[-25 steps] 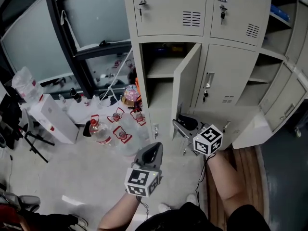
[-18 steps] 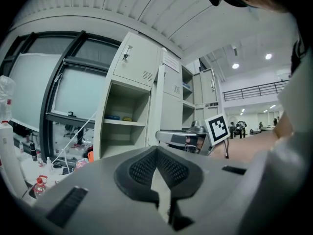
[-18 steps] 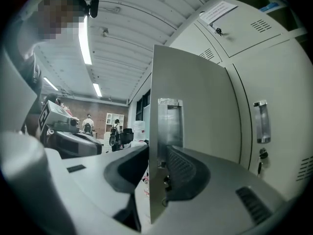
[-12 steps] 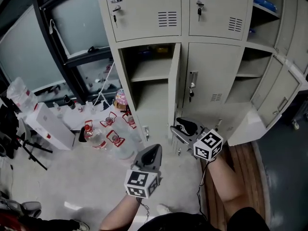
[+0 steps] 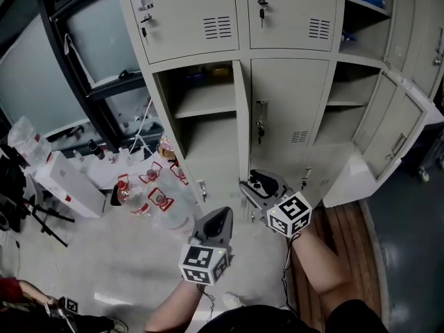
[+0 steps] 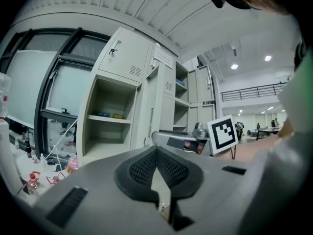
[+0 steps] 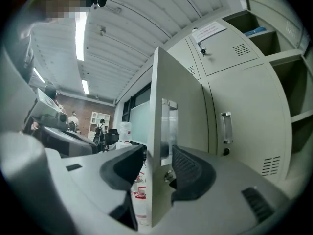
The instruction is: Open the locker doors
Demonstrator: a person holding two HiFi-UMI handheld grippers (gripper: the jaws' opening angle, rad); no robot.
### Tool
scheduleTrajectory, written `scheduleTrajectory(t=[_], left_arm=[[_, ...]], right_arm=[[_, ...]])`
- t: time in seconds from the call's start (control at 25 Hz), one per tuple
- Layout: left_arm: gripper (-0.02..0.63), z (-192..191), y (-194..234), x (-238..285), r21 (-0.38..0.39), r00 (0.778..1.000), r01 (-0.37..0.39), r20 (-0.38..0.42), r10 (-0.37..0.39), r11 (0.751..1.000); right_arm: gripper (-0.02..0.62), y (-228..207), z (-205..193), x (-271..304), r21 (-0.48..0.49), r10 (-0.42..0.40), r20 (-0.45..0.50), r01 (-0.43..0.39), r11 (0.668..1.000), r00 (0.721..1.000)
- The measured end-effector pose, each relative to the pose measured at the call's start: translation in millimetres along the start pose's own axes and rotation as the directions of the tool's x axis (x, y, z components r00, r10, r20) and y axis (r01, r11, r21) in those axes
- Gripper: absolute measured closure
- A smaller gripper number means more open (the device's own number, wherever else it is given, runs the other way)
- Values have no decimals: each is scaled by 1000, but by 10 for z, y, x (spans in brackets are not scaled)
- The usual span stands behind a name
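Observation:
The beige locker bank [image 5: 239, 54] stands in front of me. Its lower-left door [image 5: 243, 127] is swung out, edge-on in the head view, and shows an empty shelf [image 5: 201, 106]. My right gripper [image 5: 251, 184] sits at that door's lower edge. In the right gripper view the door [image 7: 178, 97] and its handle [image 7: 169, 131] stand between the jaws of my right gripper [image 7: 159, 165], which have just been opening and stand apart. My left gripper [image 5: 223, 214] hangs lower left, away from the lockers, and my left gripper [image 6: 156, 153] is shut on nothing. The lower-middle door [image 5: 288, 106] is closed.
Two upper doors [image 5: 184, 12] are closed with keys in their locks. Further locker doors [image 5: 402, 127] stand open at the right. Water bottles with red handles [image 5: 149, 200] and a white box [image 5: 69, 179] lie on the floor at the left. Wooden flooring [image 5: 347, 234] runs under my right arm.
The lower-left door has swung further out, from slanted to edge-on. My right gripper stayed at its edge and moved left with it. My left gripper kept its place in view.

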State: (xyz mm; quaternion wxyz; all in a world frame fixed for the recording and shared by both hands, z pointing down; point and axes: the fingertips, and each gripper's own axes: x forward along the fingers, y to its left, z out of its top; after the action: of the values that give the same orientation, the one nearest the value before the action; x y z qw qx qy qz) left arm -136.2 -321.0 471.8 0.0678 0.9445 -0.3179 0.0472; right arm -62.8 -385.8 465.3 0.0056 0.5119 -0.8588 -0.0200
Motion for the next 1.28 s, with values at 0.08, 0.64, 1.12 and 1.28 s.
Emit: scheduleTrajectory(t=[0.08, 0.64, 1.12, 1.28], left_arm=[[604, 0, -57, -1, 14, 1000, 1, -4, 0, 1000], [604, 46, -402, -225, 23, 998, -64, 23, 63, 998], [604, 54, -1692, -291, -8, 991, -100, 91, 101, 995], [604, 6, -2162, -327, -18, 991, -102, 91, 103, 995]], right_arm=[[432, -29, -34, 1, -26, -30, -27, 29, 999, 999], [527, -96, 48, -544, 8, -110, -14, 110, 994, 994], [595, -538, 244, -2537, 48, -290, -64, 293, 955, 955], [595, -611, 262, -3133, 37, -322, -80, 325, 945, 943]])
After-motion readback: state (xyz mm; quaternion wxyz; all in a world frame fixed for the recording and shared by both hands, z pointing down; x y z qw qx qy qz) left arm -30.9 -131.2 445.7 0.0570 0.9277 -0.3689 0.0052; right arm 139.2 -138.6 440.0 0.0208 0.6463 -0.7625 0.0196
